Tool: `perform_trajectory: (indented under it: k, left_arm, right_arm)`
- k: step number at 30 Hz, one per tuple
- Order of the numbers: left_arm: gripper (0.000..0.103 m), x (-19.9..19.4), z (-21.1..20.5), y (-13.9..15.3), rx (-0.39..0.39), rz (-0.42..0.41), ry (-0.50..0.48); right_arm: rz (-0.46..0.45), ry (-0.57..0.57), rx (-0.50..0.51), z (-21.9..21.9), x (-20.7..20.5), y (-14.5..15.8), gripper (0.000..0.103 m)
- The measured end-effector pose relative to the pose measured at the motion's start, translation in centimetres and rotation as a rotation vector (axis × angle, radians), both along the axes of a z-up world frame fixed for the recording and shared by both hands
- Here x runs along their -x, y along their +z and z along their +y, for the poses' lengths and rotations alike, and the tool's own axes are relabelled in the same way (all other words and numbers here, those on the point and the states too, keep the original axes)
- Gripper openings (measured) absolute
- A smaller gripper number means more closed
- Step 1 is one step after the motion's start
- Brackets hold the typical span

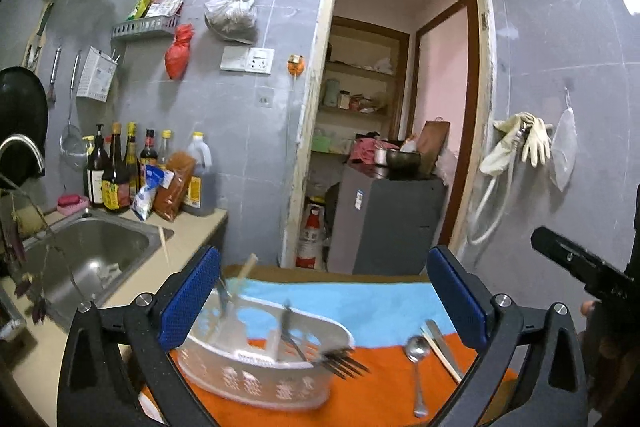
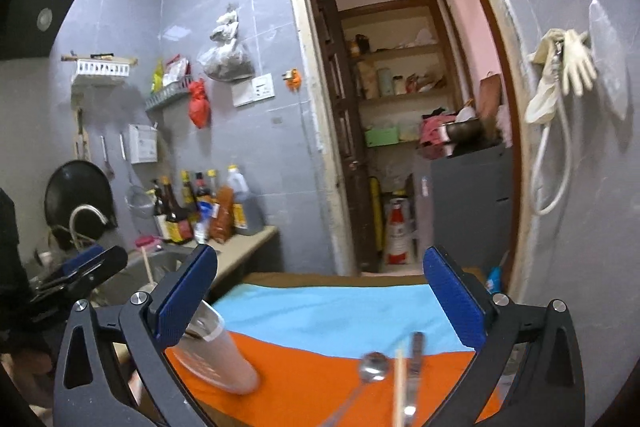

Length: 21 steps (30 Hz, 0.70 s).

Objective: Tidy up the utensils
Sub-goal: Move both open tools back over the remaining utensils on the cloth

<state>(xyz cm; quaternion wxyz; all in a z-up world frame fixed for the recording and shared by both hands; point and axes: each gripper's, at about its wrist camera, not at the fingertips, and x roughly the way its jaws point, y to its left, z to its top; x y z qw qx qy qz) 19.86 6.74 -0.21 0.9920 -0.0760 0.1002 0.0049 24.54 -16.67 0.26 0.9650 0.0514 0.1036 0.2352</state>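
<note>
A white perforated utensil basket (image 1: 256, 375) lies on an orange and blue cloth (image 1: 360, 303). It holds a fork (image 1: 340, 363), another utensil and a chopstick (image 1: 246, 269), all blurred. A spoon (image 1: 416, 367), a knife (image 1: 442, 345) and a chopstick (image 1: 438, 353) lie on the cloth to its right. My left gripper (image 1: 324, 295) is open above the basket. My right gripper (image 2: 320, 295) is open and empty above the spoon (image 2: 374, 367), chopstick (image 2: 398, 387) and knife (image 2: 416, 363). The basket's end (image 2: 216, 359) shows at left in the right wrist view.
A steel sink (image 1: 88, 255) with a tap and a row of sauce bottles (image 1: 120, 171) stand on the counter at left. A doorway (image 1: 400, 107) with a grey cabinet (image 1: 384, 223) is behind the table. Gloves (image 1: 520, 143) hang on the right wall.
</note>
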Motion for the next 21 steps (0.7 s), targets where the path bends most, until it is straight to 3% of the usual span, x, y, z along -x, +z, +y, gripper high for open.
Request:
perform_trajectory:
  k: [5,11,21]
  left_arm:
    - [0.101,1.3,-2.8,-1.6,0.022,0.032,0.02]
    - [0.101,2.3,-6.0,-3.7,0.052,0.117,-0.006]
    - [0.101,-1.4,-11.0,-8.7,0.012,0.293,-0.126]
  right_arm:
    - [0.009,-0.042,0.031,-3.2,0.5,-1.0,0.103]
    - [0.08,-0.074,0.065,-6.5,0.0,-3.4,0.103]
    - [0.194,-0.114,0.07,-10.0,-1.7,-8.0,0.103]
